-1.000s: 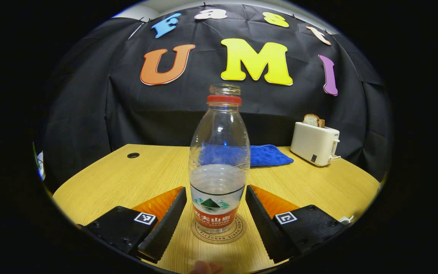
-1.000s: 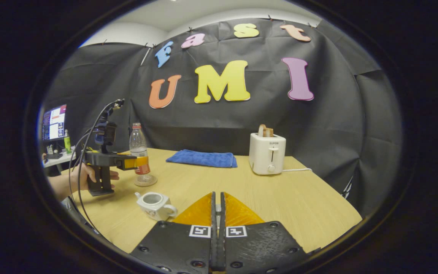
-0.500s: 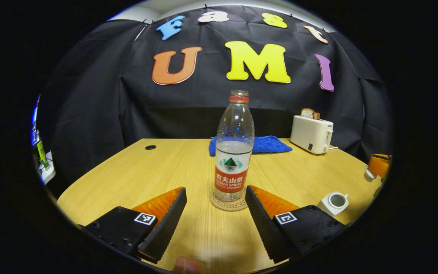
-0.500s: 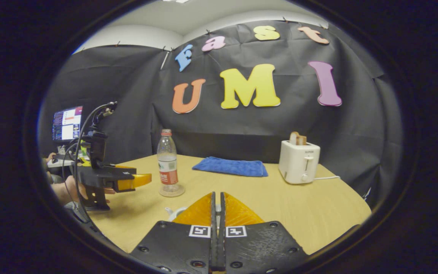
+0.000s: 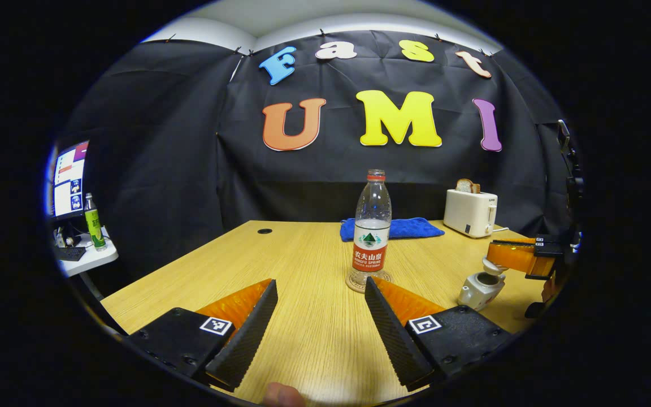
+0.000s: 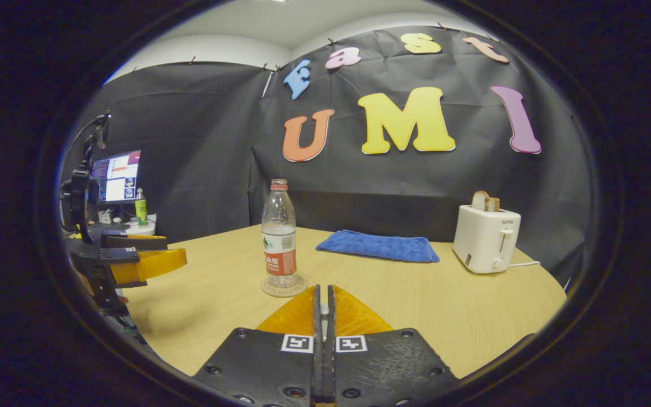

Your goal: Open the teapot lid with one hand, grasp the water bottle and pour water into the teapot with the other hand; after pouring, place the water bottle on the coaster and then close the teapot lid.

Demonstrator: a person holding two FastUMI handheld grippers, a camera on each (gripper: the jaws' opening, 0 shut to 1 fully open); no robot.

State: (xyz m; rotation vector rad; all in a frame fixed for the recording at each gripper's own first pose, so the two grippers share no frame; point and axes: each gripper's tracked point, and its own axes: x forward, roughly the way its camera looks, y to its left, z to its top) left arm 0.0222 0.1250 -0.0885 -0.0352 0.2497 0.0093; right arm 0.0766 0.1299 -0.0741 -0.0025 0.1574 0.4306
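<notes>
The clear water bottle [image 5: 372, 226], red-collared, uncapped and roughly a third full, stands upright on the round coaster [image 5: 368, 281]. To its right in the left gripper view, the white teapot [image 5: 480, 286] sits open, its lid [image 5: 490, 263] apparently held just above.

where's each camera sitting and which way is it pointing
Left gripper view: rides on the left claw, low over the table, facing the water bottle on its coaster; its own open fingers show at the bottom, the right claw over the teapot at far right.
Right gripper view: rides on the right claw, facing the water bottle and wall; its fingers are pressed together, the left claw at far left.
Shared: water bottle, coaster, blue cloth, toaster.
</notes>
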